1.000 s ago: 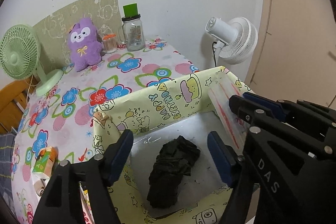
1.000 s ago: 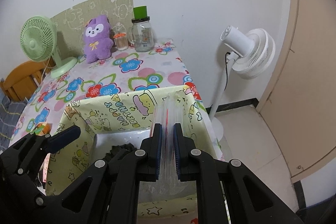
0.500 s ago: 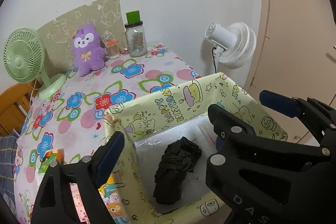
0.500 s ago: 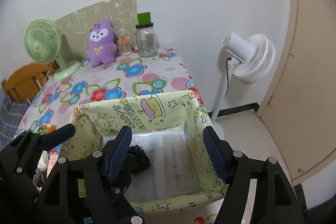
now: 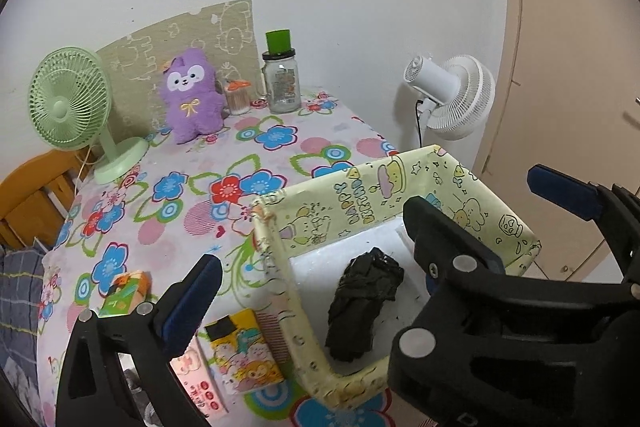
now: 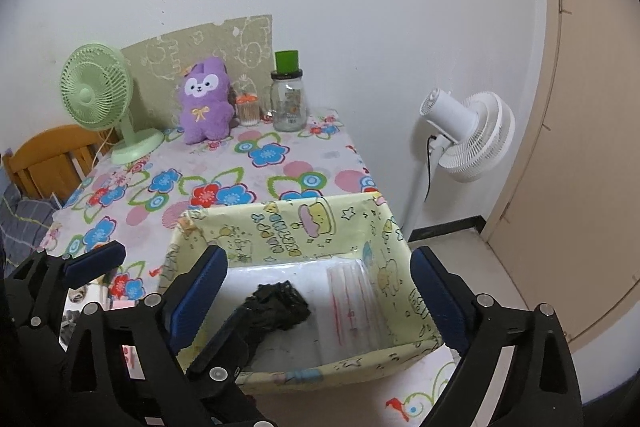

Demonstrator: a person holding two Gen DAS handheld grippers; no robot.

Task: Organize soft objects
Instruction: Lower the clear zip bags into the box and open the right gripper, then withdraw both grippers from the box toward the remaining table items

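A crumpled black cloth [image 6: 280,307] lies on the white floor of the yellow patterned box [image 6: 280,227], a clear packet [image 6: 352,307] flat just beside it against the right wall. The box sits at the desk [image 6: 240,163] corner, its right wall at the desk edge. The right hand-held gripper [image 6: 316,291] has just been opening; its jaws stand wide and empty above the box. The left hand-held gripper [image 5: 320,255] has also just been opening and grips nothing, with the box's left wall and cloth between its fingers in its own view.

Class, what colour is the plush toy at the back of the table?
Purple plush toy, clearest in the right wrist view.
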